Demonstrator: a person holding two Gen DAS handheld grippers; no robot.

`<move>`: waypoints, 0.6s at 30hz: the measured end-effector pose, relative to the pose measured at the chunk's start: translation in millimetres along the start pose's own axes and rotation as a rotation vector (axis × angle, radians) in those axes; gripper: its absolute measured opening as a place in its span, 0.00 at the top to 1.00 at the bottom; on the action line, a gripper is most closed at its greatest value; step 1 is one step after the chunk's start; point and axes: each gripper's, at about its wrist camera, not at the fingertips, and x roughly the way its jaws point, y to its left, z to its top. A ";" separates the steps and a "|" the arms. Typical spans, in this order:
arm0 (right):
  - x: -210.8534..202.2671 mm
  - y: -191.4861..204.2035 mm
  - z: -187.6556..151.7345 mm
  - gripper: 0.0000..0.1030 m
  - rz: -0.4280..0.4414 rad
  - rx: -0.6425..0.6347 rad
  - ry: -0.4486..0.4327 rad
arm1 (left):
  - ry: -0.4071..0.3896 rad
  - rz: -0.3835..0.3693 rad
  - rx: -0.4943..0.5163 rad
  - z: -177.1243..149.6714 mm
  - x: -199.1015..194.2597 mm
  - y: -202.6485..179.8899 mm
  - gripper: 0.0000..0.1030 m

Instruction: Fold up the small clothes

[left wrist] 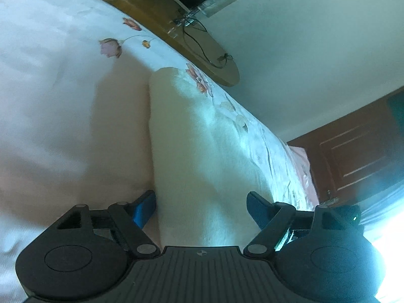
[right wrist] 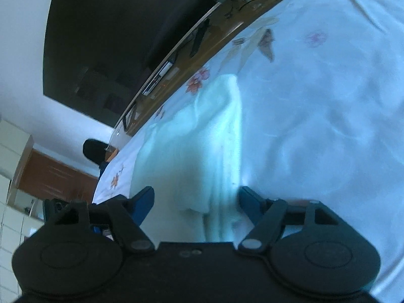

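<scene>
Left wrist view: the left gripper (left wrist: 200,208) is held open astride a folded white fluffy cloth (left wrist: 192,151) stretching toward 12 o'clock on the floral bedsheet (left wrist: 63,75). Likewise, the right gripper (right wrist: 195,203) is spread, unclamped. Grasping seems under way; closing is needed next.

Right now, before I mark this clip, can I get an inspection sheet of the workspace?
Surface: bedsheet, white with flower print.
Job's things: white garment, long folded strip lying on the sheet.
Clutter: nothing seen on the sheet.
Grippers: left hand-held gripper and right hand-held gripper open, straddling the garment's near end.
Cables: black cable on the wooden shelf.
Surroundings: television, wooden door.
</scene>
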 end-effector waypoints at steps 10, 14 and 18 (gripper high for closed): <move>12.1 -5.3 3.8 0.55 0.002 0.003 0.023 | -0.011 0.113 0.098 -3.5 5.2 -22.0 0.38; 16.6 14.3 -2.9 0.63 -0.073 -0.109 0.009 | -0.023 0.270 0.285 -15.3 16.8 -56.5 0.39; 14.2 28.5 -10.5 0.66 -0.143 -0.172 -0.020 | -0.079 0.287 0.290 -18.1 7.0 -68.0 0.61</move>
